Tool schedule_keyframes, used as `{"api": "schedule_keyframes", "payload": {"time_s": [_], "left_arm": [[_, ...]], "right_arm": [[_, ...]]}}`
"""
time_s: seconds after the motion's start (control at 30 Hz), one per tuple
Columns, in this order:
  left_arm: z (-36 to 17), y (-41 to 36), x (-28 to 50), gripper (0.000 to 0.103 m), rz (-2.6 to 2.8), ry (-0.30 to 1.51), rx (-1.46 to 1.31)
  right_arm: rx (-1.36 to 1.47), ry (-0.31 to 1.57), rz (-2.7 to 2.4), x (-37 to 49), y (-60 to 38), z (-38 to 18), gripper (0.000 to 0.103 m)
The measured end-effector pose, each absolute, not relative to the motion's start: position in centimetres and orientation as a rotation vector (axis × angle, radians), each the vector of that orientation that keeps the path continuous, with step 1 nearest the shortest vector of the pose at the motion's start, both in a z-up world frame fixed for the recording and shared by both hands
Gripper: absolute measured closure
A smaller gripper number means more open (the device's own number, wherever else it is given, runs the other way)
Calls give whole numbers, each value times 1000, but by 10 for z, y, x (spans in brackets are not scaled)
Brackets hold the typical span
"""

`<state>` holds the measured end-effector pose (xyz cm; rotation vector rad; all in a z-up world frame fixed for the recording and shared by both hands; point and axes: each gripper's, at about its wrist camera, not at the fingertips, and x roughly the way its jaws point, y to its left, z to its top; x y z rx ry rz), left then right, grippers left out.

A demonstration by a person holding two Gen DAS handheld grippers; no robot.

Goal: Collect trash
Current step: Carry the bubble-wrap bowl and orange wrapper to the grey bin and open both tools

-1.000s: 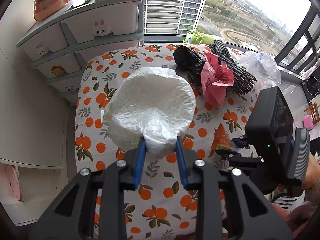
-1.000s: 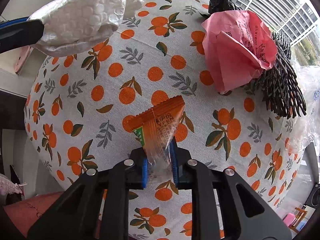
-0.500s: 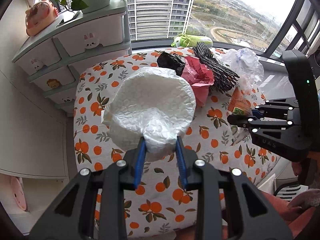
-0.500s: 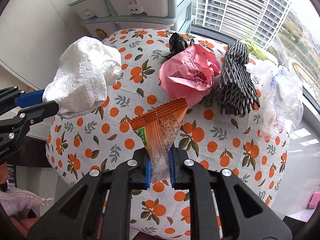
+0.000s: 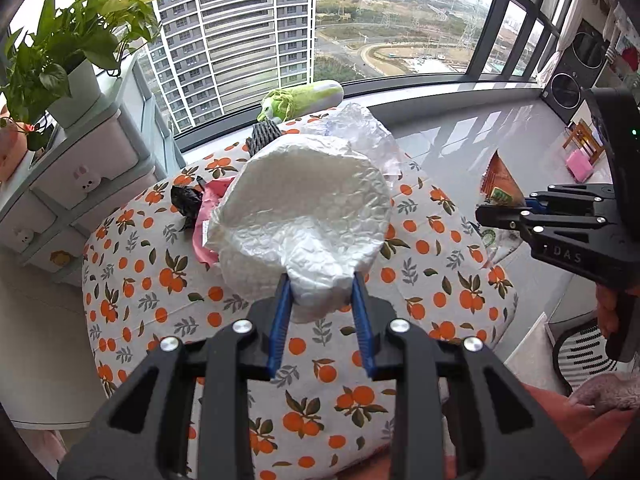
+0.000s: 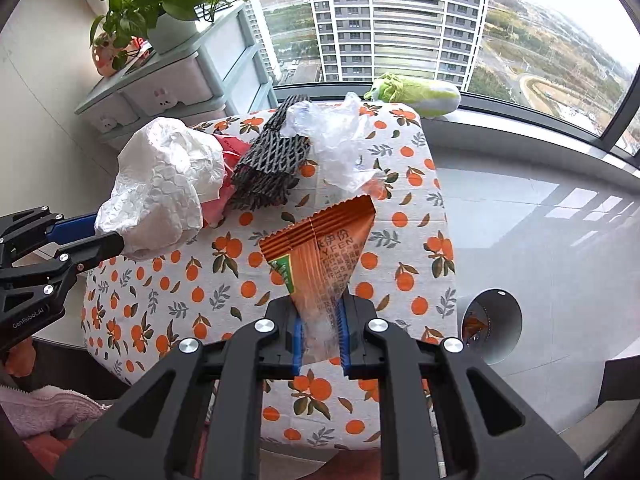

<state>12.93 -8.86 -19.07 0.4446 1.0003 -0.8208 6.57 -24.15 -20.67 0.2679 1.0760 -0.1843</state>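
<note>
Key relation: the white bin stands on the floor just off the near right corner of the surface, below and to the right of the right gripper; the right hand is judged the nearer one to it.
Right fingers: nearly closed, pinching the clear lower end of the orange snack wrapper; its long axis runs up and away from the fingers.
Left fingers: part open around the gathered neck of the white bubble-wrap bundle, which bulges ahead of the left gripper and is held clear of the surface.
Bin contents: something orange shows inside; what it is cannot be told.
Hand poses: both grippers point steeply down over the near edge, left beside right, well apart.
Trash left on the surface: pink bag, black foam net, clear plastic bag, small black bag, clustered at the far side.
Next move, judged: swing right and lower the wrapper over the bin mouth.
</note>
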Motion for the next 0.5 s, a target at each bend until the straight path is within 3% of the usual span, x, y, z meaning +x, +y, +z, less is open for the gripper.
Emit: {"api": "schedule_keyframes", "payload": {"time_s": [0.27,0.5], "left_arm": [[-202,-250,44,73,-894,1021,484],[-239,-373,-13,73,-974,1107,457]], "right_arm": [[367,1078,-284,-41,-399,-213,90],[450,1117,-373,-97,-523,-252,90]]}}
